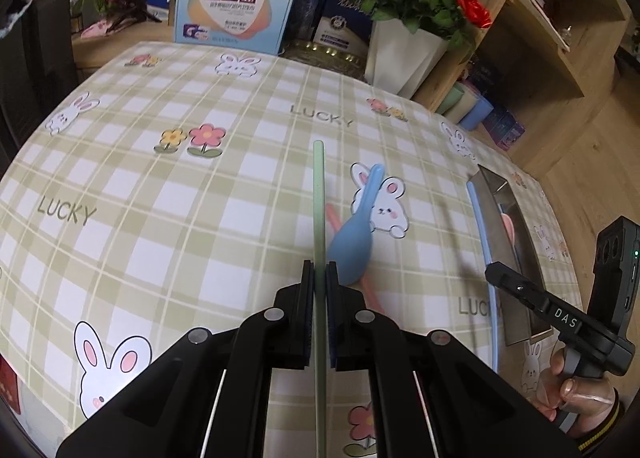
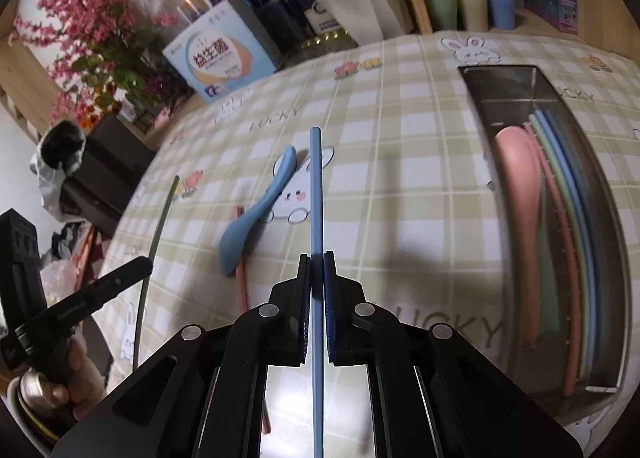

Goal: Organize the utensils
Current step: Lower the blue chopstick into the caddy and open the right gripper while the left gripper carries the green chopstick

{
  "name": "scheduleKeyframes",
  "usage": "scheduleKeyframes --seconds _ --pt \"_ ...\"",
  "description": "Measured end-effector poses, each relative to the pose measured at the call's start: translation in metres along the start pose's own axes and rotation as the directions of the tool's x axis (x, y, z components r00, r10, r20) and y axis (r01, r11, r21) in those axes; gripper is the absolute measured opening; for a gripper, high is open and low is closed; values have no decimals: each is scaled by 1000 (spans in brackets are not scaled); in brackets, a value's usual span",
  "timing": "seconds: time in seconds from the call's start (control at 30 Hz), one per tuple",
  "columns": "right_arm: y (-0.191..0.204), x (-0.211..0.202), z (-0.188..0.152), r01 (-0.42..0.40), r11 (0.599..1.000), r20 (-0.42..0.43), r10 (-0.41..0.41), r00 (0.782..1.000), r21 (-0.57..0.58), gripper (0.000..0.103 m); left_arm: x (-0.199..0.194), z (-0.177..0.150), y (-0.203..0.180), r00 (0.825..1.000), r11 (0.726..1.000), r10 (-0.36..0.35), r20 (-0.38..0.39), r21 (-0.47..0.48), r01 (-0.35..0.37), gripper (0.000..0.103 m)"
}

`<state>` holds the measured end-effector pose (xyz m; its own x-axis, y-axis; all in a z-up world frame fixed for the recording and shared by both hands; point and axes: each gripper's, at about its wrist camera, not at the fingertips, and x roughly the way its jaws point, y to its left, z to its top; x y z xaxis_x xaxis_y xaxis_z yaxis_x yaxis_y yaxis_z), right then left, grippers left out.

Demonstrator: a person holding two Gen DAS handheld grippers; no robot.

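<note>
Chopsticks are in both claws. The left claw (image 1: 319,270) is squeezed tight on a green chopstick (image 1: 318,194), which sticks out straight ahead past its tips and also runs back under it. The right claw (image 2: 317,262) is squeezed tight on a blue chopstick (image 2: 316,186) in the same way.

Just ahead of the left claw and a bit to its right, a blue spoon (image 1: 354,234) lies on the counter (image 1: 160,186), which has a checked cloth with bunnies and flowers. A pink chopstick (image 1: 334,218) lies under the spoon, and only bits of it peek out. From the right claw, the same spoon (image 2: 256,214) is ahead and to the left.

A shiny metal tray (image 2: 504,90) sits on the counter to the right of the right claw. A pink spoon (image 2: 516,178) lies in it, next to pink, green and blue chopsticks side by side. From the left claw the tray (image 1: 516,278) is far off to the right, past the blue chopstick.

A person's hand (image 1: 572,394) holds the right claw's handle, low on the right of the left claw. The other hand (image 2: 76,374) holds the left claw's handle.

Beyond the counter's far edge, ahead of the claws, stand a blue box (image 1: 236,2) and a white pot of red flowers (image 1: 404,54).
</note>
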<state>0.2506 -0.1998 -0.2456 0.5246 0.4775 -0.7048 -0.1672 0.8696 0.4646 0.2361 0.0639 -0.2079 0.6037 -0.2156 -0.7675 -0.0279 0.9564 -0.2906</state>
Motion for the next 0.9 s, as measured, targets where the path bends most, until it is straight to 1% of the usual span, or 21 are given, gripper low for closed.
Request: scheduleKeyframes --seconds 0.1,0.2,0.37,0.47,0.6,0.67,0.8,0.9 --pt "-17 -18 6 2 999 51 -3 999 36 6 -1 4 -10 1000 1000 -11 5 6 11 6" --pt "-37 -33 11 23 998 93 -29 995 63 6 -1 6 -21 1000 1000 -15 8 19 15 6" --pt "-85 -53 18 75 987 141 -96 985 141 6 4 10 -44 999 998 -34 -8 46 34 6" --pt "-111 -64 29 125 980 162 -150 975 154 6 9 13 -57 999 997 -44 -19 58 45 6" --pt "-132 -64 43 204 972 146 -220 965 117 6 16 18 -75 998 996 -56 -33 68 58 6" --pt "-137 -60 47 223 970 129 -234 964 95 6 20 19 -84 997 995 -60 -39 78 63 6" --pt "-139 -46 51 244 969 95 -247 964 39 6 30 22 -103 995 992 -76 -59 92 81 6" --pt "-141 -37 50 243 970 76 -245 967 29 6 38 25 -116 993 991 -89 -77 97 96 6"
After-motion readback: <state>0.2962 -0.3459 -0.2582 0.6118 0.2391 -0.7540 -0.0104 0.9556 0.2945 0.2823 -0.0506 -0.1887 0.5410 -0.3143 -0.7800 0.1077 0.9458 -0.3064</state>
